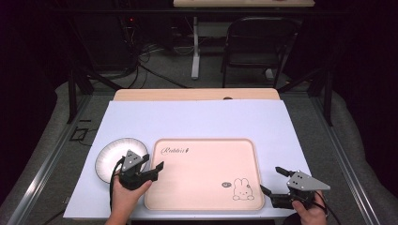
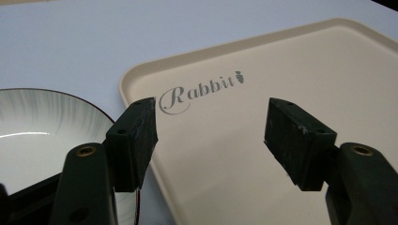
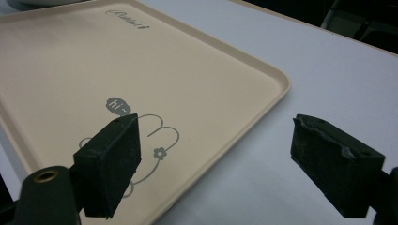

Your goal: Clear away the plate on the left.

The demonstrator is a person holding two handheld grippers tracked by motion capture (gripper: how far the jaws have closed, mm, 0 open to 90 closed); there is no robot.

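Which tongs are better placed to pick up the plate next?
Left. The left tongs stand open right beside the plate, over the tray's near-left edge. The right tongs sit open past the tray's far side.

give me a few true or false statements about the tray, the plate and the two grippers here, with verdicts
1. The plate lies inside the tray. False: it sits on the white sheet, just off the tray's left edge.
2. The left gripper has its jaws open with nothing between them. True.
3. The tray carries a rabbit drawing near its right front corner. True.
4. The right gripper is clamped on the tray's rim. False: its jaws stand open, holding nothing, at the tray's right front corner.
5. The tray holds a cup. False: nothing lies on it; it bears only its print.
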